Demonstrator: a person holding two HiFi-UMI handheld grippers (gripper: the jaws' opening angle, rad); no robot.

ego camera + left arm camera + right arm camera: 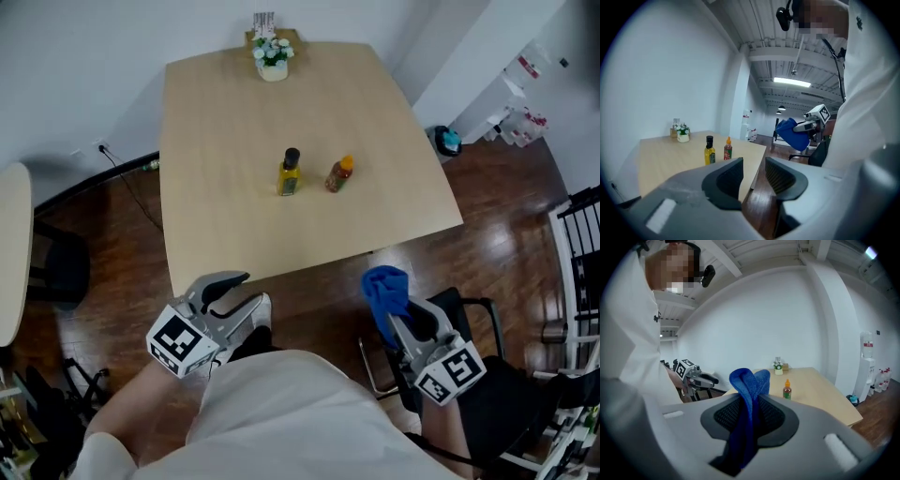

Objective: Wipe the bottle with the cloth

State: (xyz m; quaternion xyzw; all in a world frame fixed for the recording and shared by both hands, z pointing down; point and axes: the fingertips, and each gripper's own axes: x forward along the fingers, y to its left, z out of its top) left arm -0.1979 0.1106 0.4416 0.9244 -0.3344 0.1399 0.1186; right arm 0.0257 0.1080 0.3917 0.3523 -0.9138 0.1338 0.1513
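Two bottles stand near the middle of the wooden table: a yellow oil bottle with a black cap and a small red sauce bottle with an orange cap. My left gripper hangs off the table's near edge, open and empty, and both bottles show far ahead of it. My right gripper is shut on a blue cloth, held low beside the table's near right corner. In the right gripper view the cloth stands up between the jaws, with the sauce bottle far beyond.
A small white pot of flowers sits at the table's far edge. A black chair stands under my right gripper. Dark wooden floor surrounds the table, with a cable on the left and a round table's edge at the far left.
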